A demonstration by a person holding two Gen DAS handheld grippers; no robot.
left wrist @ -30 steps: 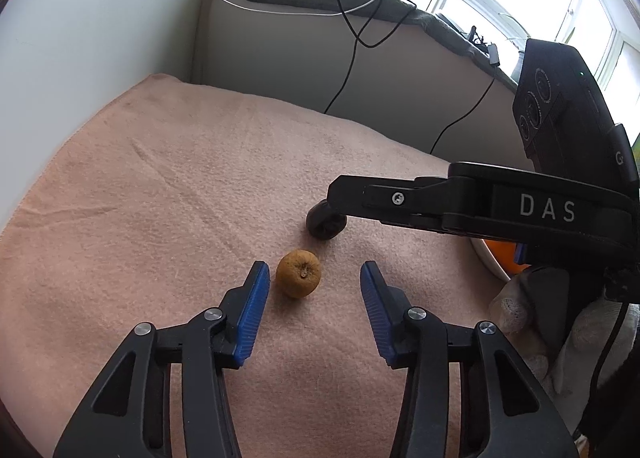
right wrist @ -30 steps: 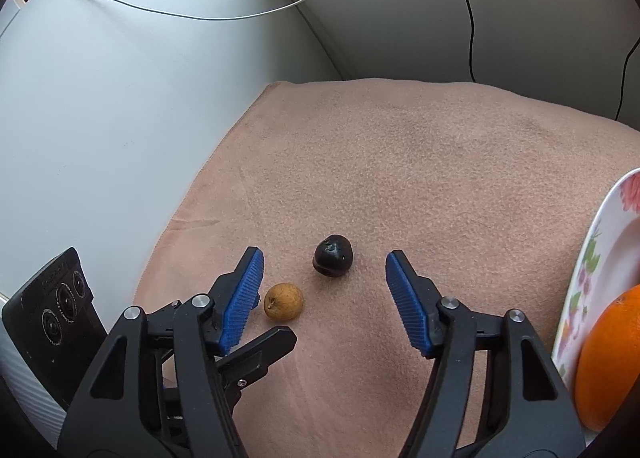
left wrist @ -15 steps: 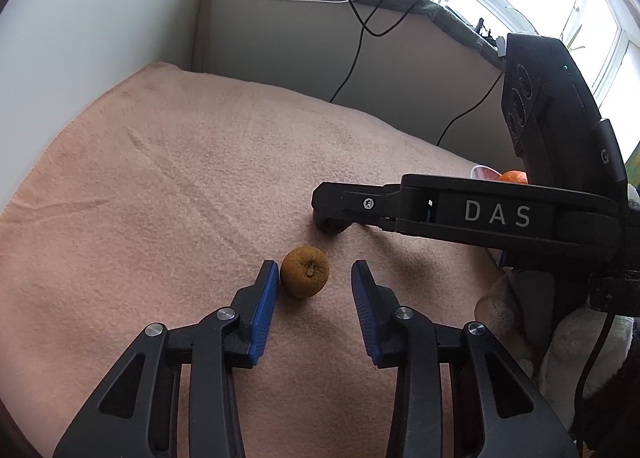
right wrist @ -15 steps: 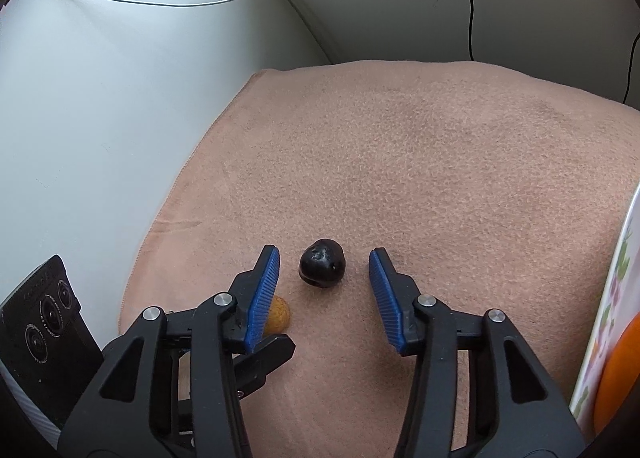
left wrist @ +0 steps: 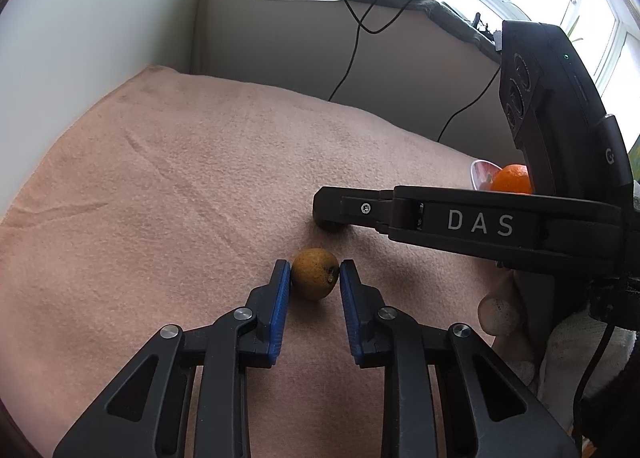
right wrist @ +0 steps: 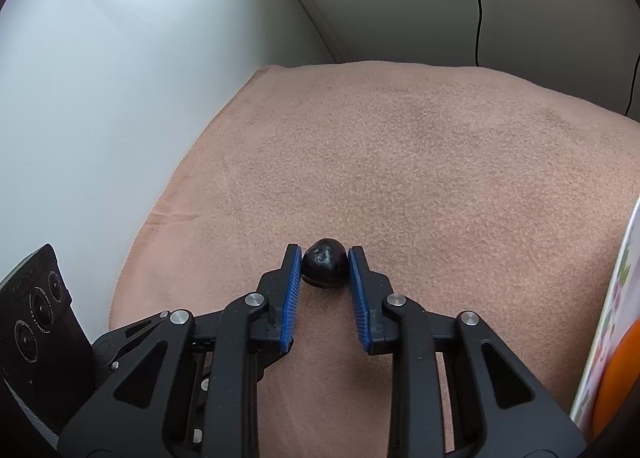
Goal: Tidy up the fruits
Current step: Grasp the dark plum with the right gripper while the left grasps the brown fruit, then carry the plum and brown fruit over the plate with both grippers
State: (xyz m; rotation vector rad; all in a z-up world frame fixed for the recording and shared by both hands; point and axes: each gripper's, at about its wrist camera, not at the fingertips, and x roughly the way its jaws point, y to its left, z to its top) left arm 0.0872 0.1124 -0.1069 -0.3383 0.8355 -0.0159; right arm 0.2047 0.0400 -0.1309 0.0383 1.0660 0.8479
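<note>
Nearest, in the left wrist view: left gripper (left wrist: pixel 315 276) with jaws just closed, blue pads (left wrist: pixel 280 300) pressed against both flanks of a small brown russet fruit (left wrist: pixel 315 273), apparently a small pear. Fruit resting on the pink blanket (left wrist: pixel 180 185), toward its middle, not lifted.

Just beyond, toward the blanket's far right: right gripper (right wrist: pixel 324 264) with jaws just closed, clamped on a small dark, near-black fruit (right wrist: pixel 324 262), possibly a plum. This fruit also down on the blanket, near the left edge as seen in the right wrist view.

Farther right, at the blanket's right edge: floral plate (right wrist: pixel 612 310) carrying one orange (left wrist: pixel 512 179).

Farthest: grey wall, window sill with black cables (left wrist: pixel 352 33).

Progress, judged from the layout: one fruit on the plate, two fruits gripped but not raised. Current step: simultaneous grasp completed. Remaining: lift both, carry to the plate, release beside the orange. Risk: round, small fruit liable to roll or slip from the pad tips.
</note>
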